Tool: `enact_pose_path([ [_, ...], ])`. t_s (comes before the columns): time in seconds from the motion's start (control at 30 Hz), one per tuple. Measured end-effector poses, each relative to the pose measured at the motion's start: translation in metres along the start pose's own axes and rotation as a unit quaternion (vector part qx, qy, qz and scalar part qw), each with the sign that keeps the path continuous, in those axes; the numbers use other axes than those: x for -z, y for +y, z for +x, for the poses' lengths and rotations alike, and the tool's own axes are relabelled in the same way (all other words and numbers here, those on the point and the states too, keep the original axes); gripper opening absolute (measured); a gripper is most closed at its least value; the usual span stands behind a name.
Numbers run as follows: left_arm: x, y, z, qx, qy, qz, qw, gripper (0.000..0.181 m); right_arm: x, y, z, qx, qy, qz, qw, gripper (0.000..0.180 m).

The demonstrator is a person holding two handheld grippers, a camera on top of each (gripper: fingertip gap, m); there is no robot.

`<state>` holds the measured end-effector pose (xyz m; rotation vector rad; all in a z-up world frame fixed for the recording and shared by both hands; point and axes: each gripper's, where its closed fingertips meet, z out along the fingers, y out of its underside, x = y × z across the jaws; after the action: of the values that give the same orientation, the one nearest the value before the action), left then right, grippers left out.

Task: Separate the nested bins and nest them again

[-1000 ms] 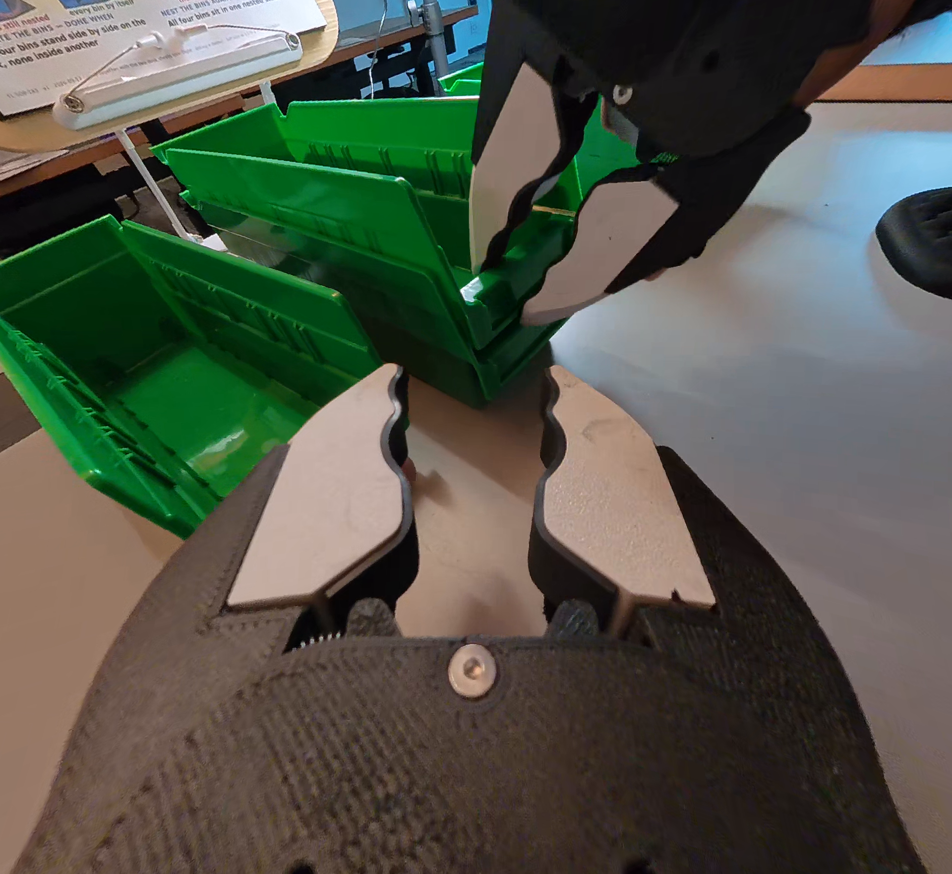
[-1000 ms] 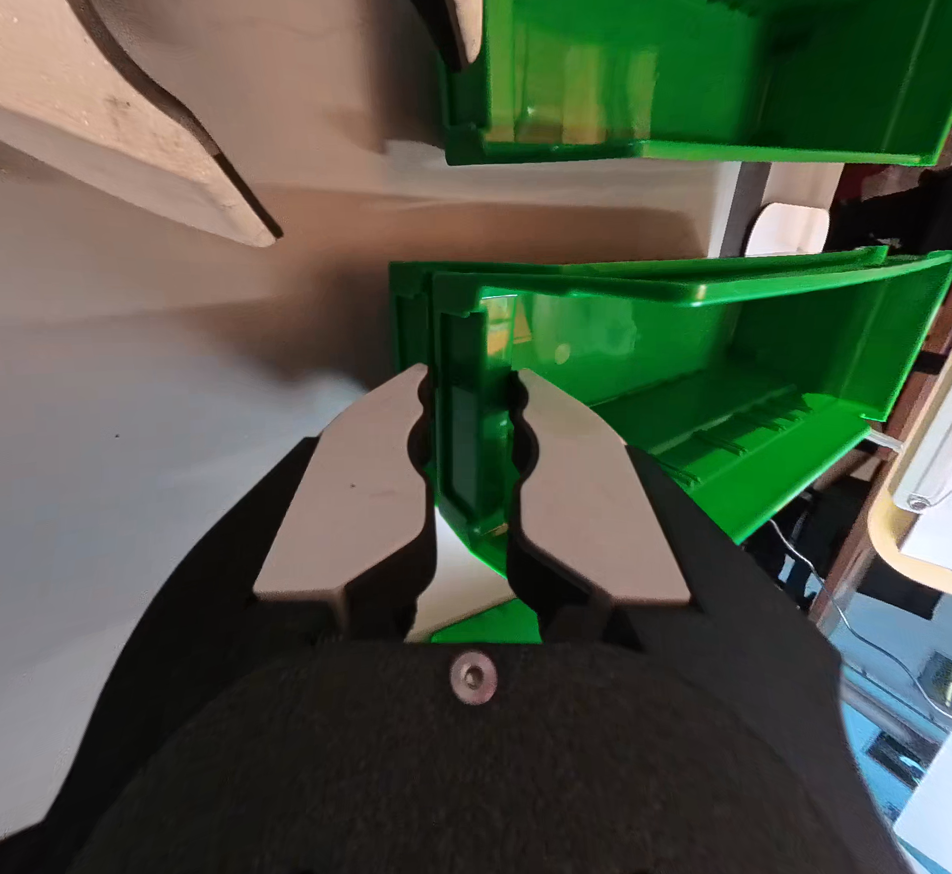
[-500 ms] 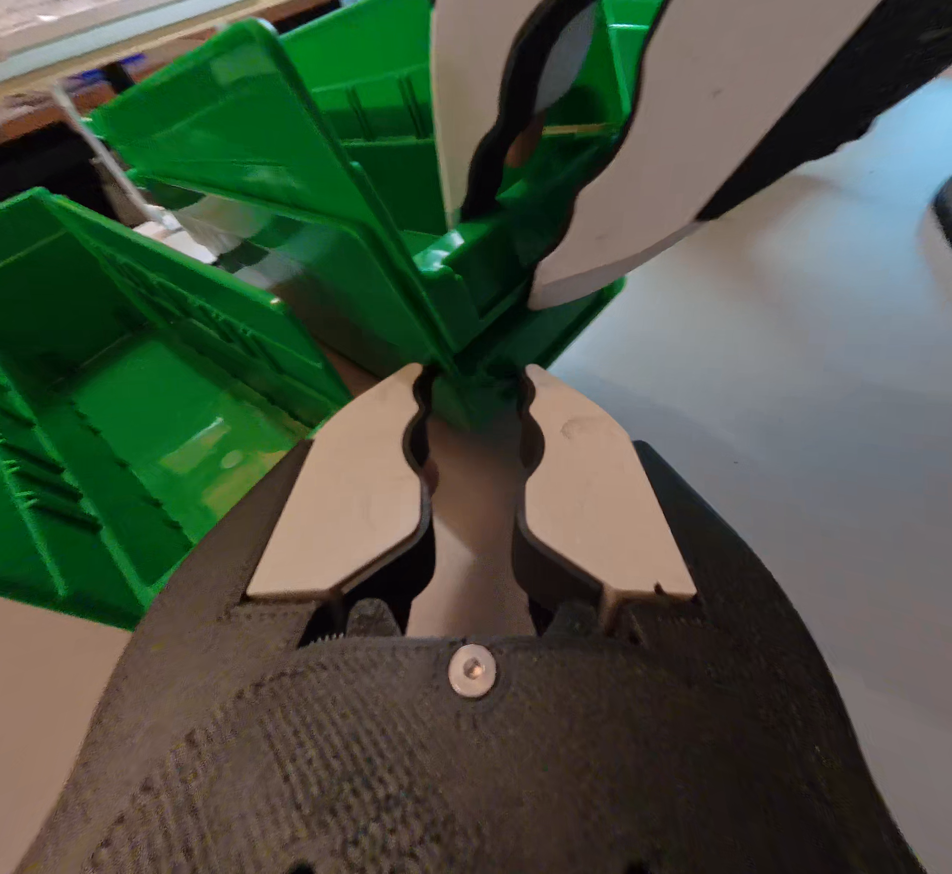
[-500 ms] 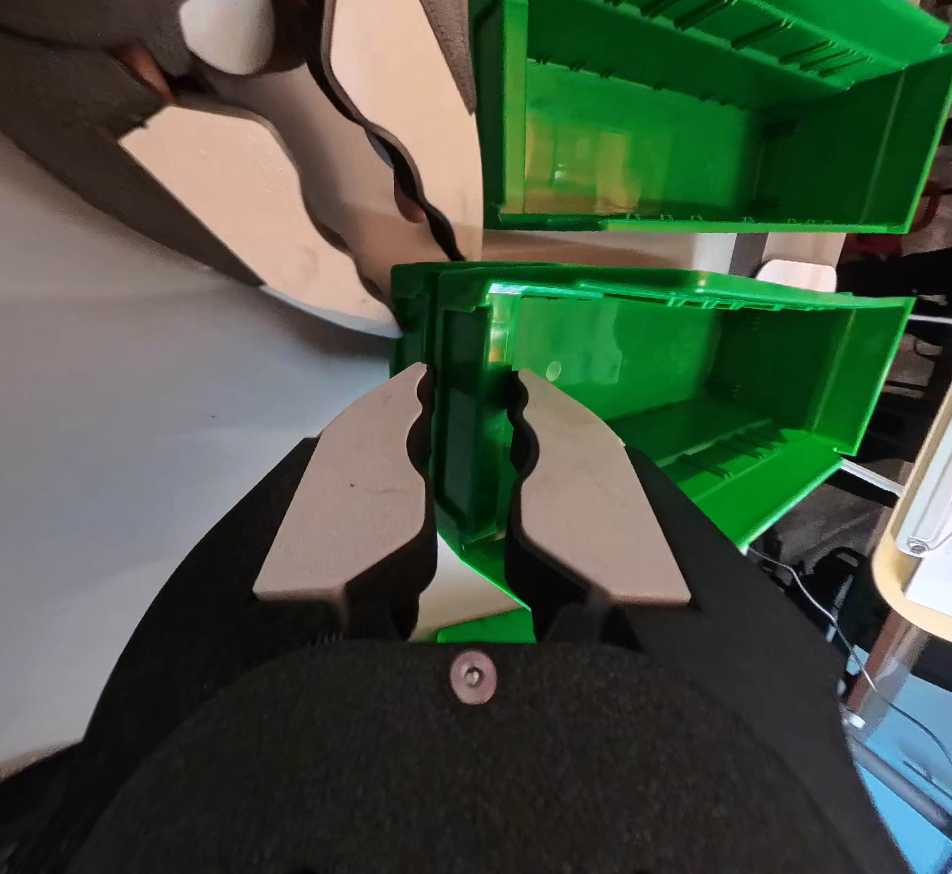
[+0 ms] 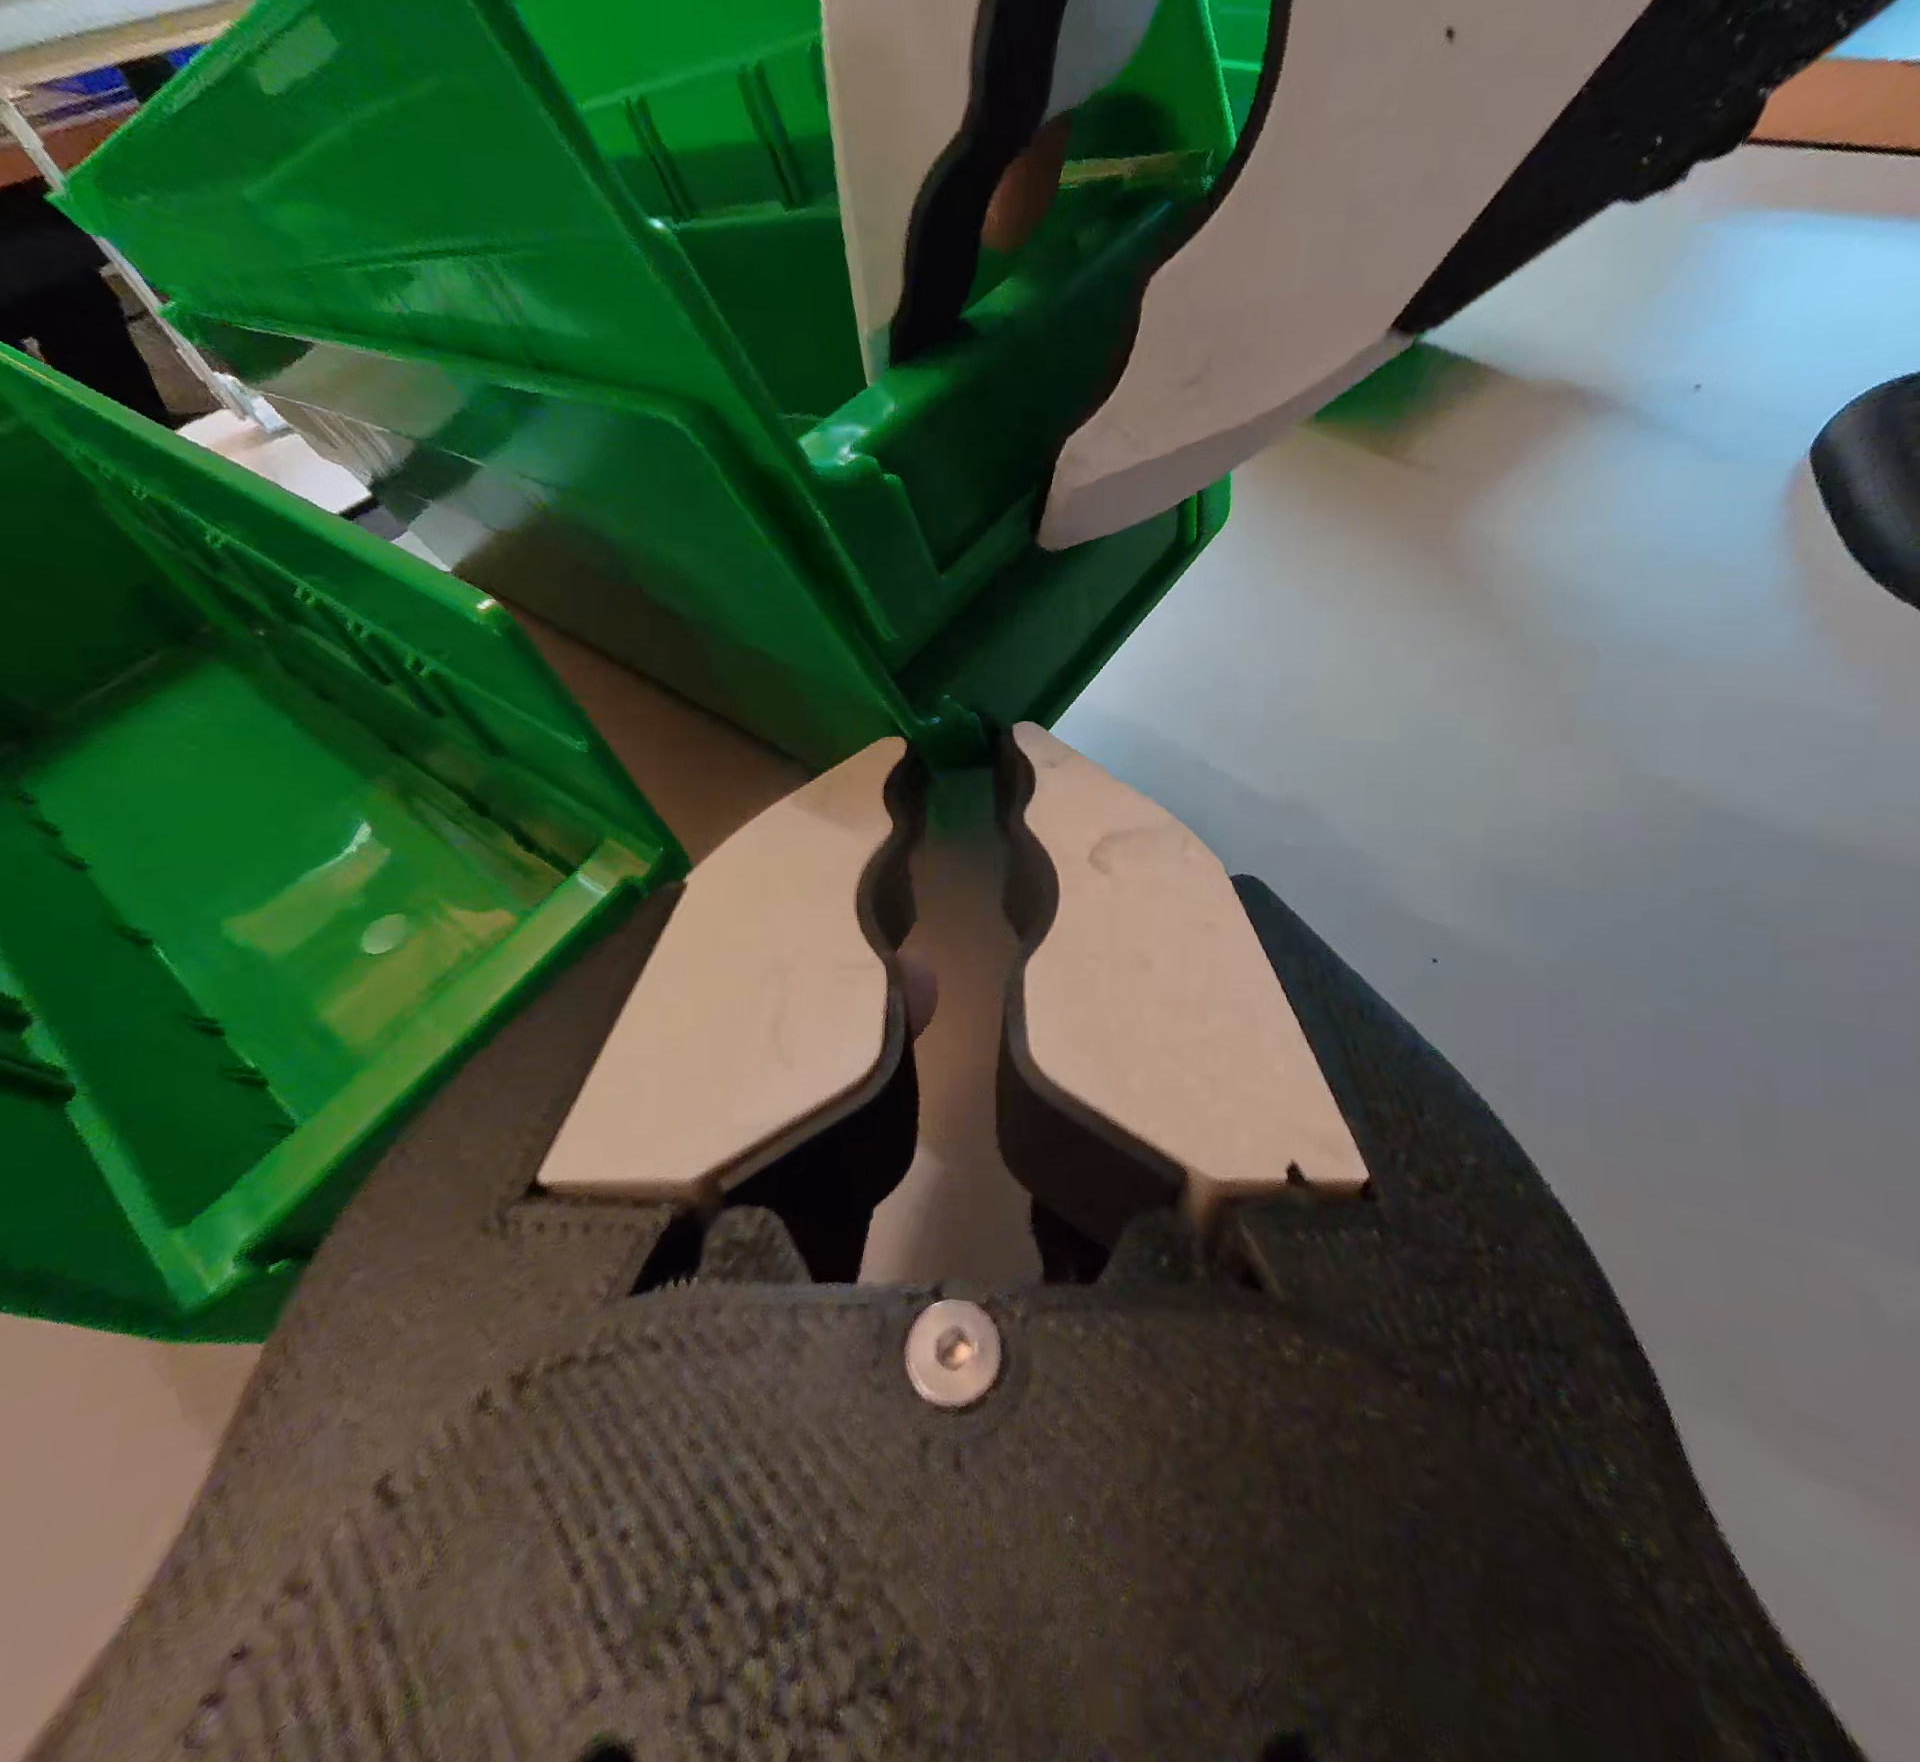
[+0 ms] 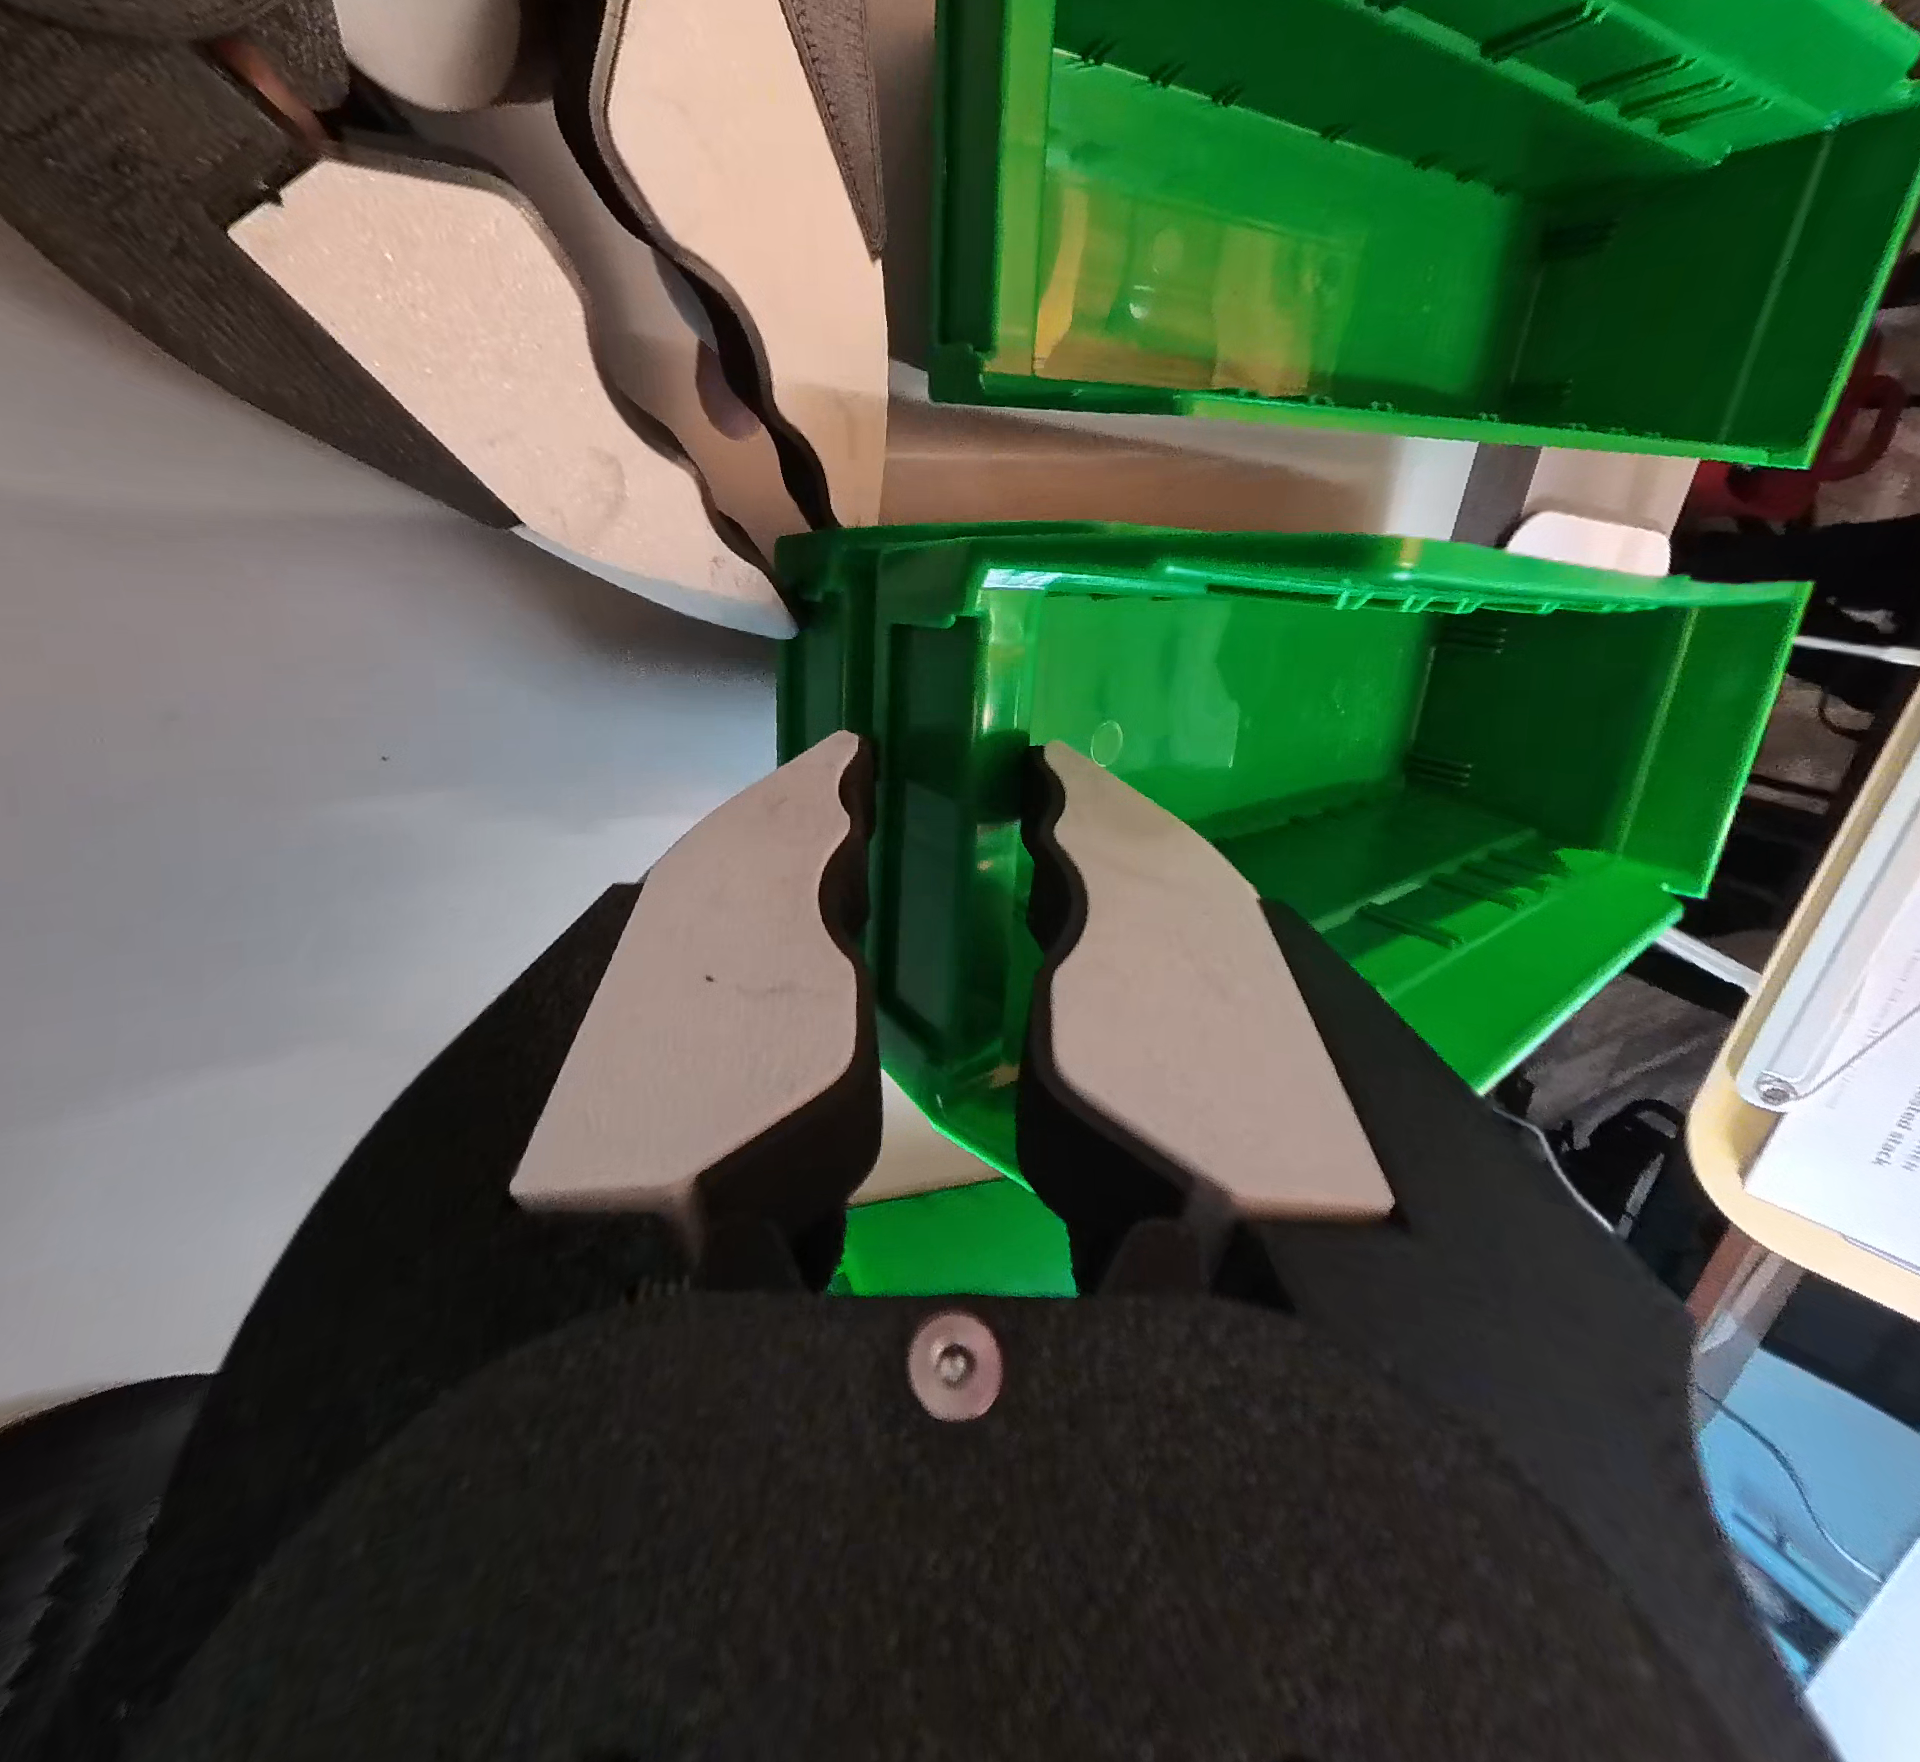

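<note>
Pale bench (image 5: pixel 1558 777) carries everything. Largest item: the nested stack of green bins (image 5: pixel 644 486) mid-bench, top bin (image 6: pixel 1351 777) tipped up out of the bins below, interior bare. Just beside the stack sits a lone green bin (image 5: pixel 260 881), apart from it, nothing inside but glare. My right gripper (image 6: pixel 945 756) comes down from above, jaws clamped on the top bin's front wall, one finger inside, one outside. My left gripper (image 5: pixel 951 756) is low at bench level, jaws narrowed onto the near bottom corner of the stack, tips touching green plastic; firm grip or just contact, can't tell. A clipboard (image 6: pixel 1818 1037) stands at the edge behind the bins.
</note>
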<state>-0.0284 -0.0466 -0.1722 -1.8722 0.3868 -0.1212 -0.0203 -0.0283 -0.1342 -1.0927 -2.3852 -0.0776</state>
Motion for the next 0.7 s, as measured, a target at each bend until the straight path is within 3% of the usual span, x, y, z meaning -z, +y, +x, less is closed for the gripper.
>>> enact_pose_path([
  [0.63,-0.002,-0.002,-0.003,0.03,0.014,-0.005,0.999,0.01,0.004,0.0,0.011,0.011,0.023,0.031,0.999,0.027],
  [0.7,-0.005,0.011,-0.006,0.032,0.008,-0.039,0.999,0.008,0.01,-0.005,0.015,0.002,0.028,0.053,0.998,0.028],
])
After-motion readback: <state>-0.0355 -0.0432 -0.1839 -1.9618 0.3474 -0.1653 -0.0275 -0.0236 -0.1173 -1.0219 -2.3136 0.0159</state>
